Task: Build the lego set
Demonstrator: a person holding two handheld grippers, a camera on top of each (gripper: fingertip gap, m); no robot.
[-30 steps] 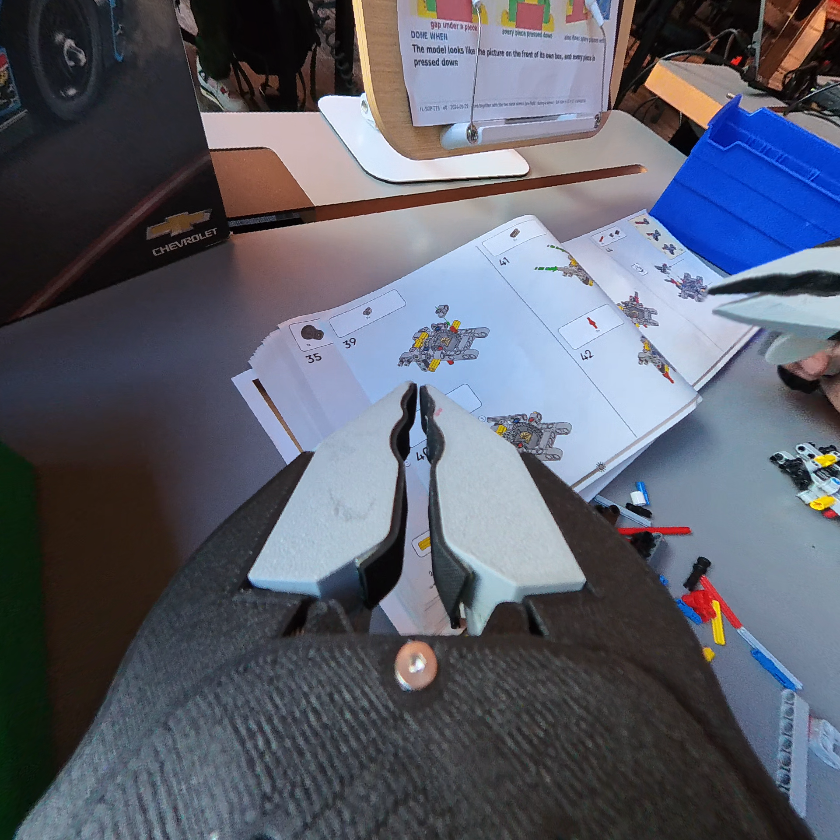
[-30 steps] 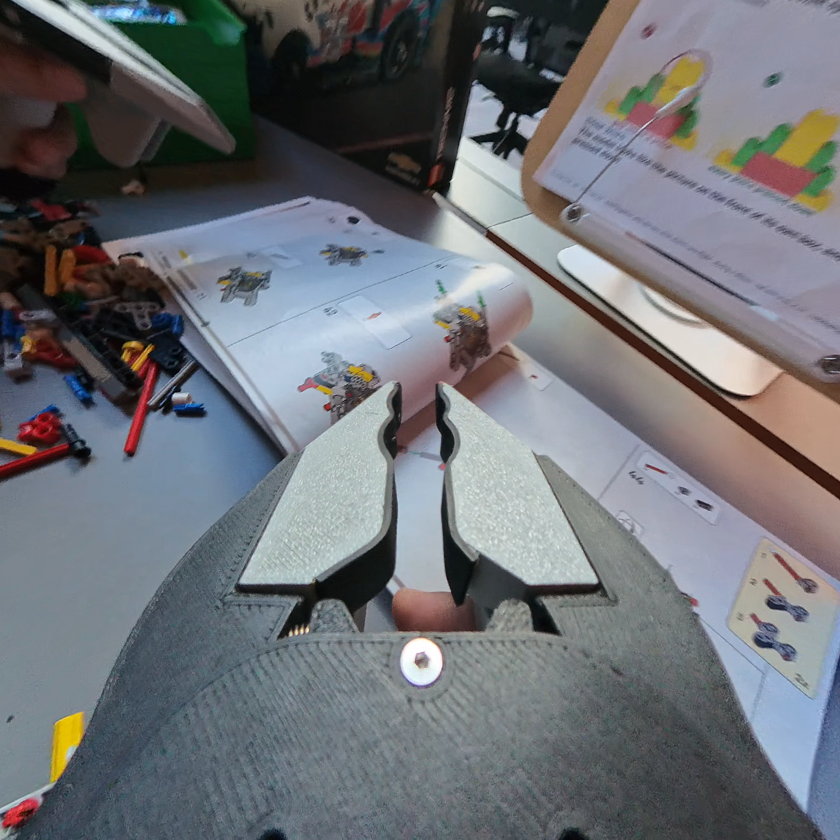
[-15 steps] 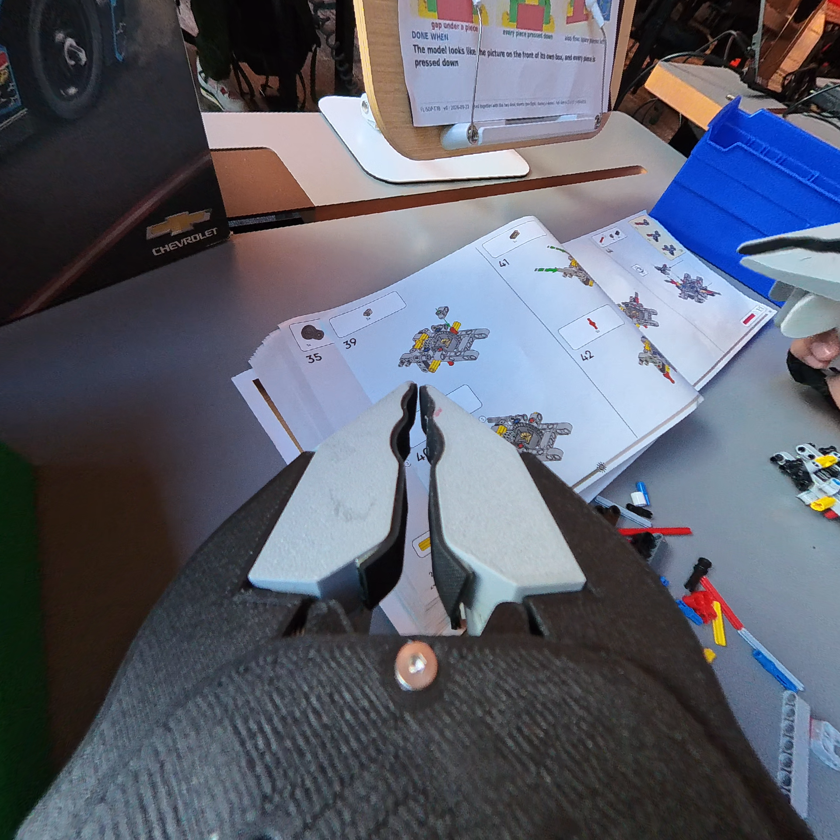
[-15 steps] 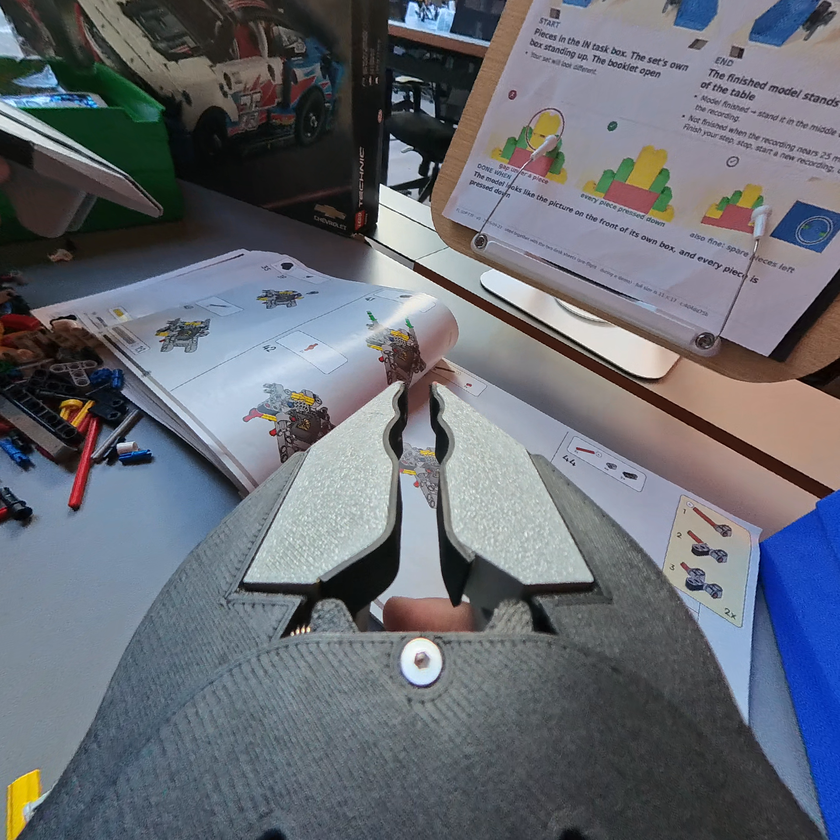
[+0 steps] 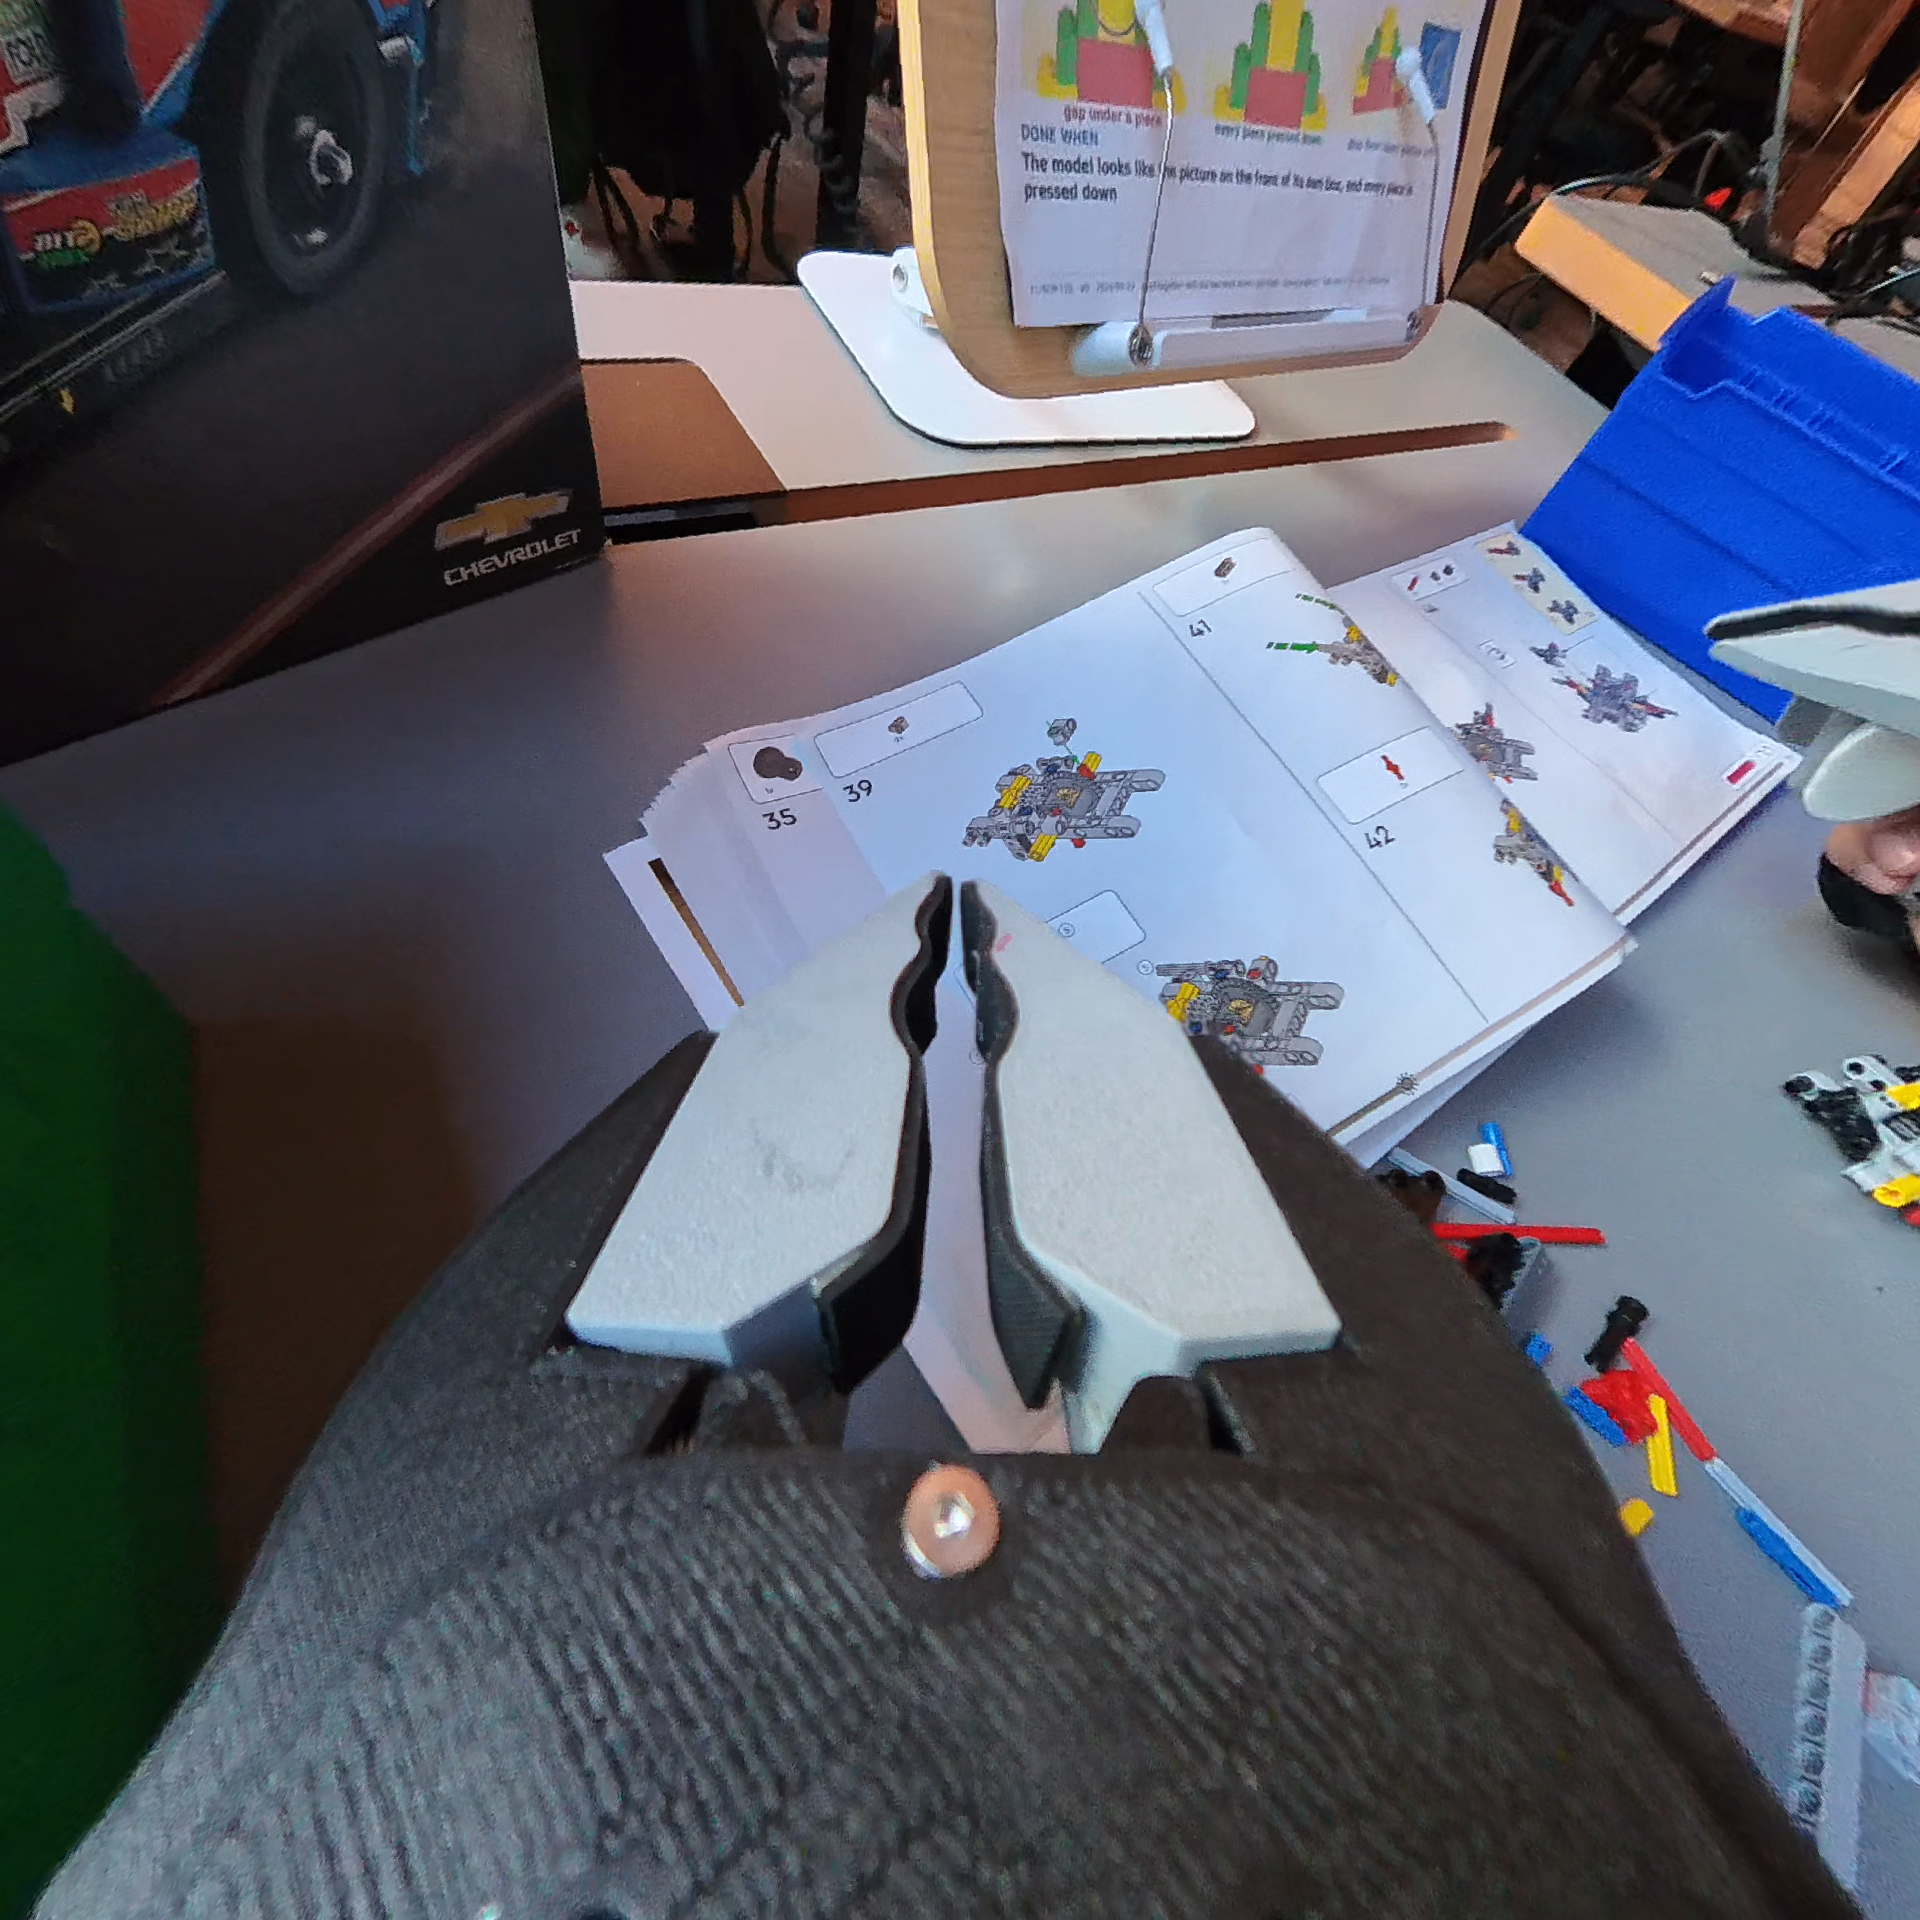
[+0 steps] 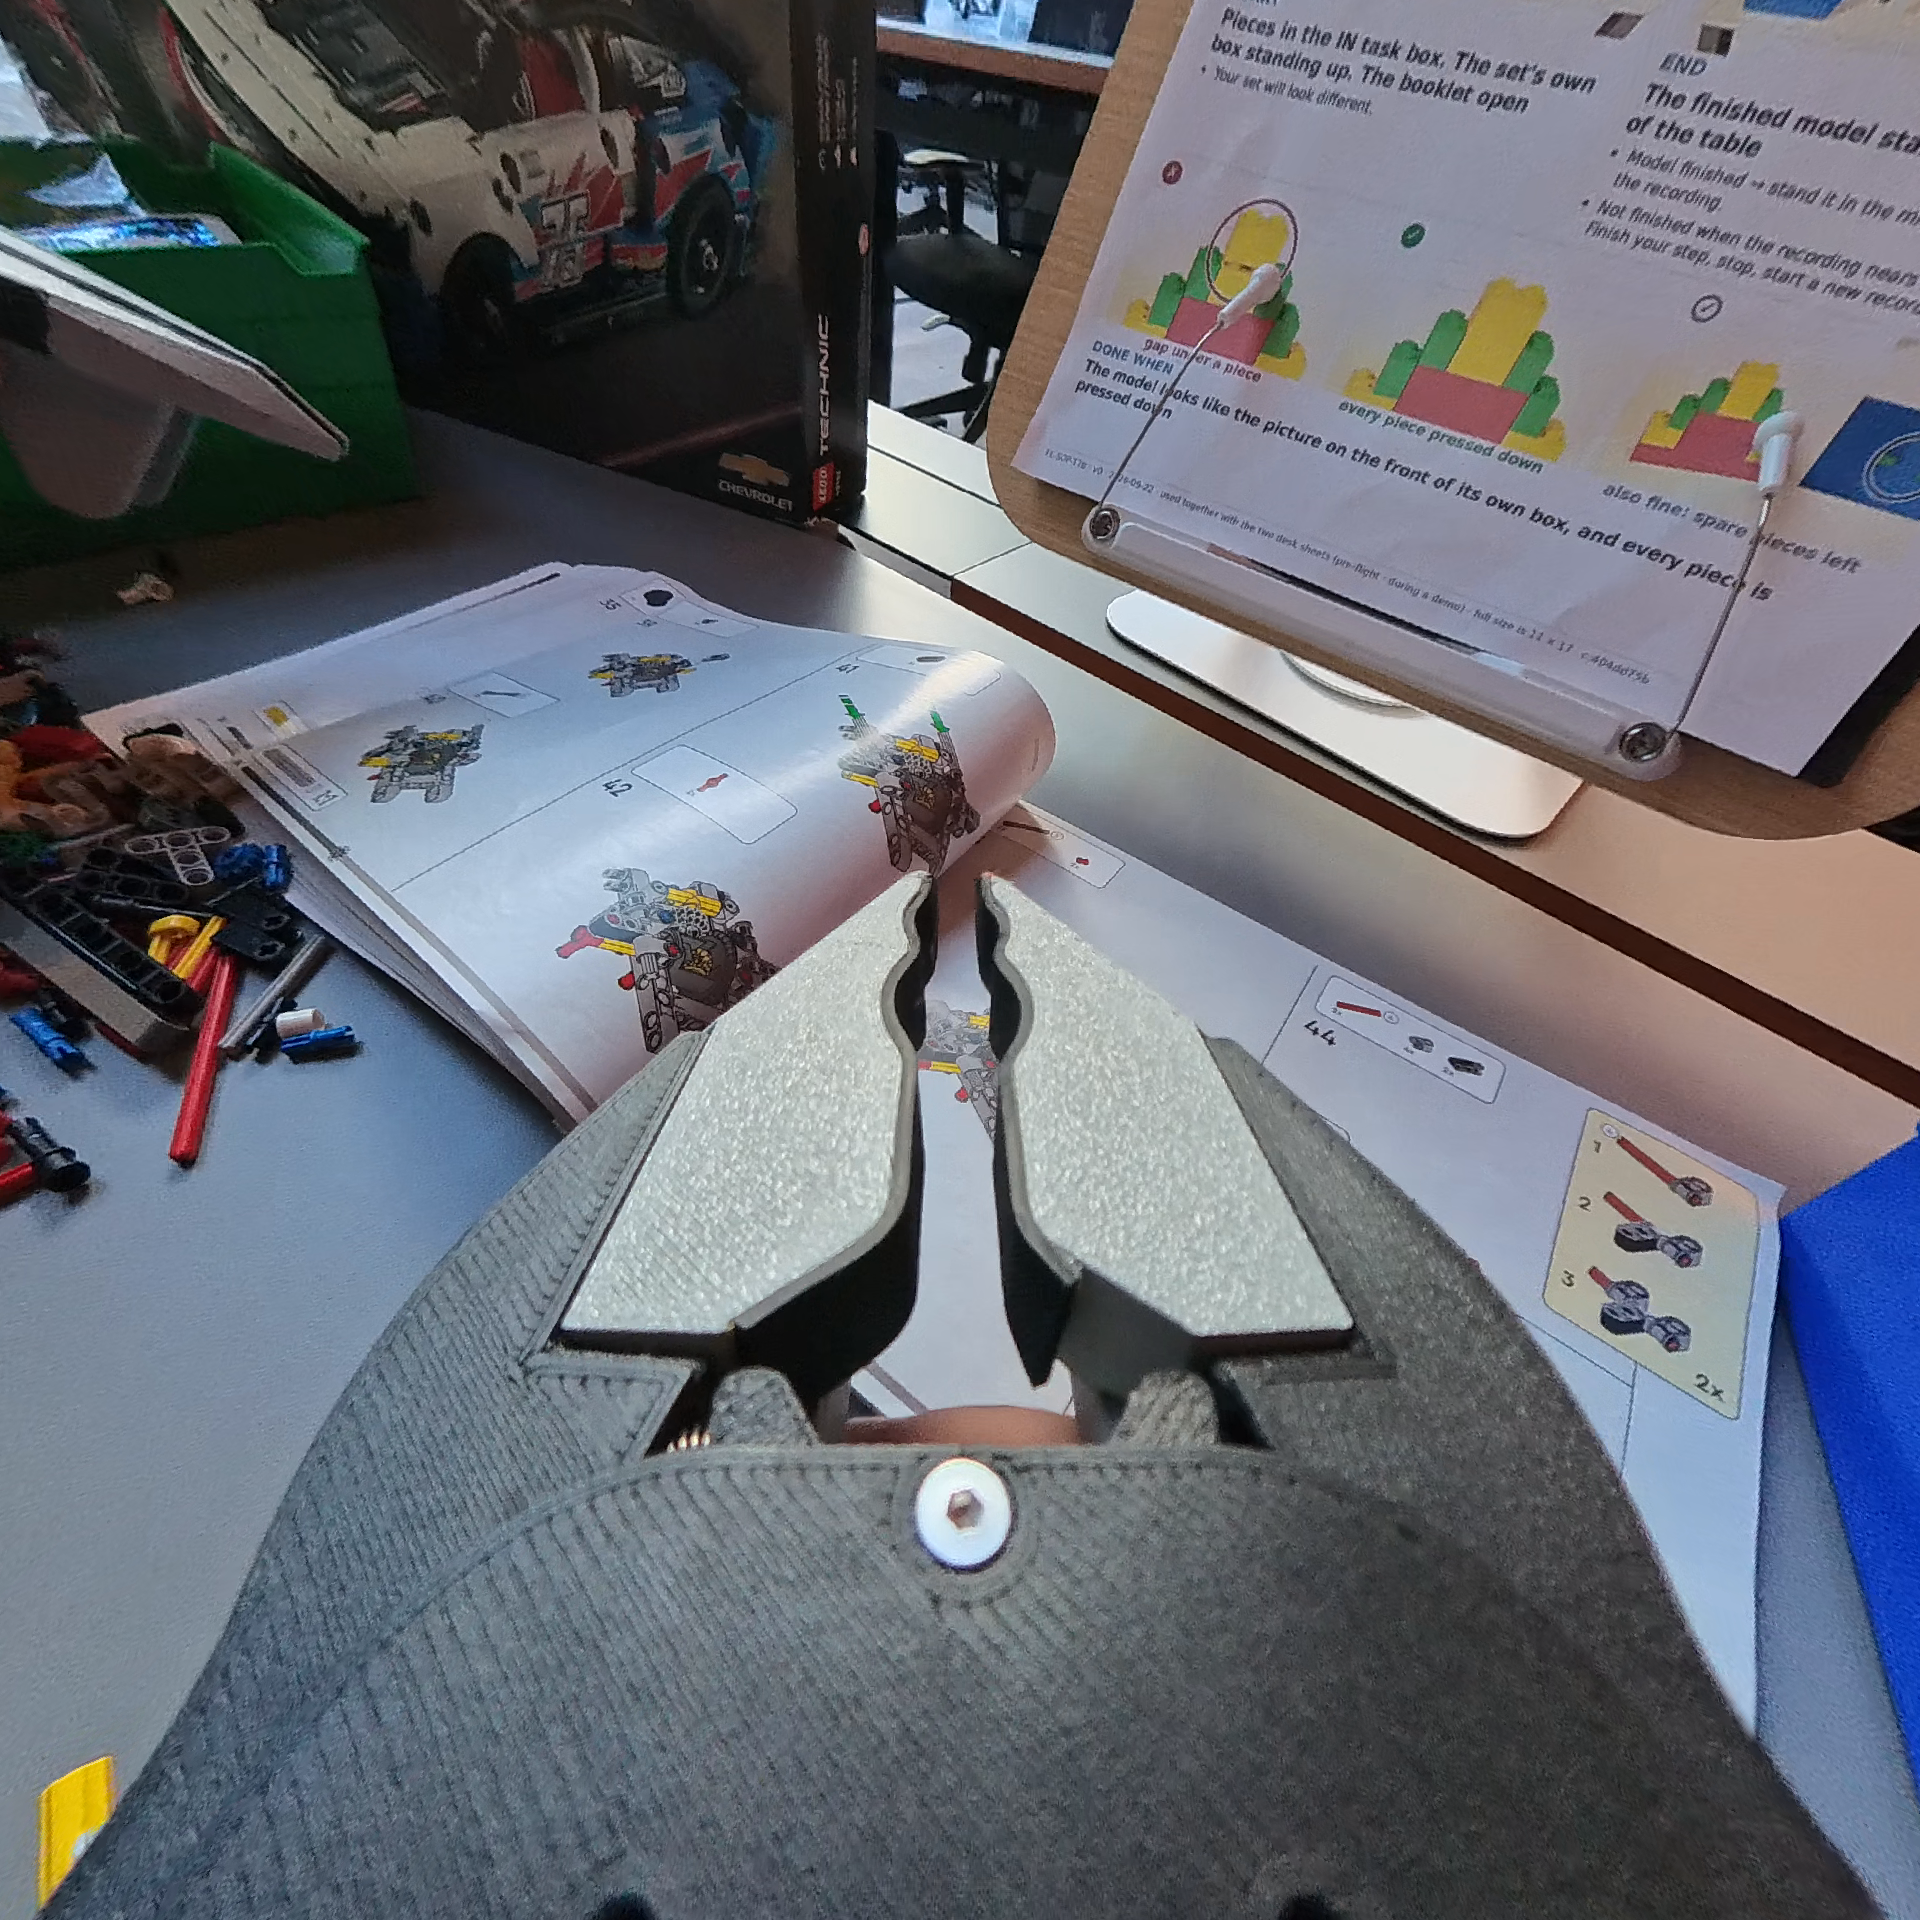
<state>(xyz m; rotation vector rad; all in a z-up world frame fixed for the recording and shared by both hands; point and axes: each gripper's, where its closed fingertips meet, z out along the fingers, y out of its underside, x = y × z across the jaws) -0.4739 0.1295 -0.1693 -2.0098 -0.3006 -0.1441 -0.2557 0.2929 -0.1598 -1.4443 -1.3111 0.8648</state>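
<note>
The open instruction booklet [image 6: 644,790] lay on the grey table [image 6: 312,1299], one page curled over toward the right gripper [image 6: 954,894]. That gripper hovered just above it, fingers nearly together with a slim gap, holding nothing. The left gripper [image 5: 954,896] was closed and empty above the booklet's other edge. Loose building pieces [image 6: 177,935] lay beside it. Flattening a curled page seemed to call for a light, low touch.

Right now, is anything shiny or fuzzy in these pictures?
Right wrist view: light glares off the curled booklet page, everything else fairly sharp. Left wrist view: softer overall, the green bin at the left edge a smeared blur, and the paper stand leans from lens bending.
</note>
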